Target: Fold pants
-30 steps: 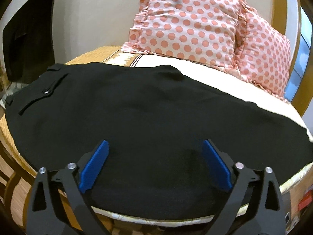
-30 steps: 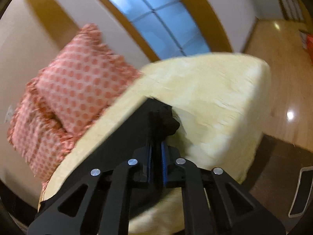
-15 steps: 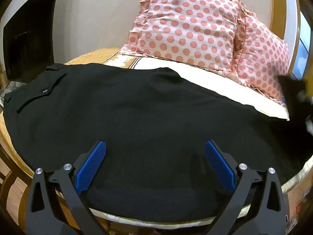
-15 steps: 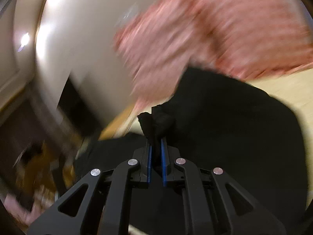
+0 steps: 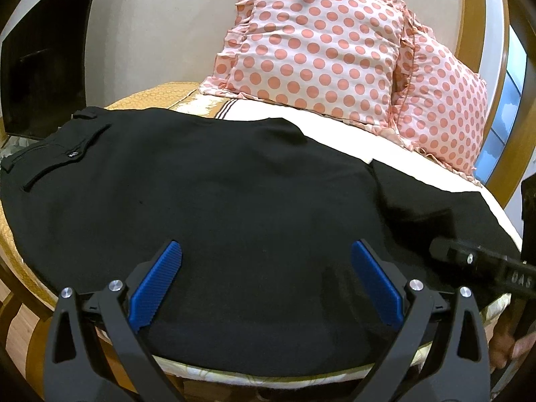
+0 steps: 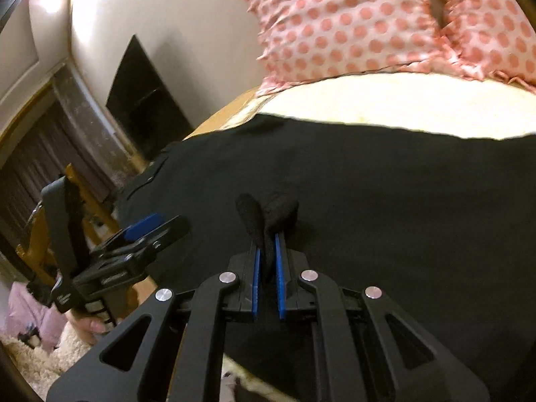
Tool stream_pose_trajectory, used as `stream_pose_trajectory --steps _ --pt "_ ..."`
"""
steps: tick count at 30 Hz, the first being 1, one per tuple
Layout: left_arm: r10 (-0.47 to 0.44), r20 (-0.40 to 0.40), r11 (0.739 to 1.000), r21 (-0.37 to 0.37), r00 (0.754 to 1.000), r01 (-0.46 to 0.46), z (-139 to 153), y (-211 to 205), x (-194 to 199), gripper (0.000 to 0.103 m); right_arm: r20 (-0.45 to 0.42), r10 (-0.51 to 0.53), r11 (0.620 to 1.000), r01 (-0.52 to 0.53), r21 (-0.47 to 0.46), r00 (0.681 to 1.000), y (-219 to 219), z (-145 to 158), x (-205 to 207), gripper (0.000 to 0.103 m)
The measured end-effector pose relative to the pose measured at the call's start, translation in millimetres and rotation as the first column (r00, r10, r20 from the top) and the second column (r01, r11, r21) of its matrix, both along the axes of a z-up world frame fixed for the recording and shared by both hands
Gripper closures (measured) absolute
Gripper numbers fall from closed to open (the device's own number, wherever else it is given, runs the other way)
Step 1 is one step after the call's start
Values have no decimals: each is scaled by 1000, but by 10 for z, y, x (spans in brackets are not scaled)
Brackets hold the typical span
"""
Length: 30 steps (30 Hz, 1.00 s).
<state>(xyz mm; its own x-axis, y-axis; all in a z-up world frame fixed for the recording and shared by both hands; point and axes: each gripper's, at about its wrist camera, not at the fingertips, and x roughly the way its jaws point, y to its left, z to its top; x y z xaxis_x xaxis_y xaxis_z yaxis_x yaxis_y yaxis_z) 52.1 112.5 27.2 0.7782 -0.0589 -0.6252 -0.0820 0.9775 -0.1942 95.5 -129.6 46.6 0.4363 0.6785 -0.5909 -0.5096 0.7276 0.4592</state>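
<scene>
Swung round from facing the window, the right gripper [image 6: 267,261] now points back over the bed toward the pillows, its blue pads clenched on a bunched tuft of the black pants [image 5: 207,194], and the hem end it carried lies doubled over the leg at the right of the left wrist view. The left gripper [image 5: 266,281] hovers with its jaws spread wide above the near edge of the cloth, holding nothing. The pants lie flat across the bed [image 5: 335,114], waistband and back pocket at the far left, the polka-dot pillows [image 5: 318,43] beyond. My worry is the pinch: only a small wad sits between the pads, so it may slip out mid-carry, or the upper layer may drag the lower one askew and leave a crooked fold, since nothing pins the fabric.
</scene>
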Motion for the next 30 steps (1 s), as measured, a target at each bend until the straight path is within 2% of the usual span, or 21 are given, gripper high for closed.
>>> stream_pose_trajectory --steps 2,5,7,9,10,12,13,14,15,17,18,20,22,24,26,27,28,30 --pt "-3 3 1000 -15 1000 3 5 19 -2 2 51 26 999 -28 24 998 71 107 -101 95" --pt "1 3 1000 -17 1000 -1 7 14 4 2 95 49 998 -46 -37 994 235 111 -134 95" --pt "-1 4 1000 -26 1000 1 18 21 2 2 61 64 996 -60 -65 996 311 -4 -116 95" --pt "-3 10 998 -66 1000 4 65 74 -36 2 21 69 991 -66 -113 997 367 -121 -119 94" --pt "-1 19 997 -82 1000 2 101 114 -67 2 35 71 991 -67 -115 997 370 -124 -143 93" --pt "34 50 996 -81 998 -30 206 242 -138 2 67 95 983 -83 -162 993 415 -85 -205 88" --pt "66 64 996 -71 996 -62 261 334 -177 2 69 110 980 -97 -173 992 432 -63 -220 80" --pt "92 71 994 -67 993 -87 301 411 -210 2 65 122 981 -110 -161 990 429 -32 -227 72" --pt "136 80 989 -72 988 -130 347 546 -256 2 60 136 985 -129 -112 989 398 18 -242 70" --pt "201 86 977 -93 976 -193 389 768 -316 2 67 130 991 -127 -40 989 336 122 -232 58" --pt "247 83 965 -110 965 -238 404 913 -361 2 86 106 994 -105 -14 991 285 177 -217 56" --pt "310 83 944 -143 947 -297 417 1136 -430 2 118 51 998 -47 -38 992 263 228 -161 56" --pt "352 80 927 -171 933 -335 433 1303 -489 2 114 30 998 -24 -51 993 266 217 -79 56" --pt "390 60 905 -213 919 -370 408 1504 -528 2 122 12 988 7 -155 992 367 148 -44 56" --pt "410 35 884 -262 912 -387 388 1670 -533 2 101 68 949 -33 -315 993 573 -32 -57 56" --pt "409 27 877 -288 912 -385 372 1742 -556 2 180 84 939 -17 -345 980 620 -29 -154 56" --pt "408 15 869 -313 913 -383 354 1812 -543 2 197 100 929 -21 -370 975 634 -30 -229 56" --pt "407 -24 848 -362 913 -387 304 1962 -485 2 184 100 932 -27 -361 978 605 -31 -239 56"
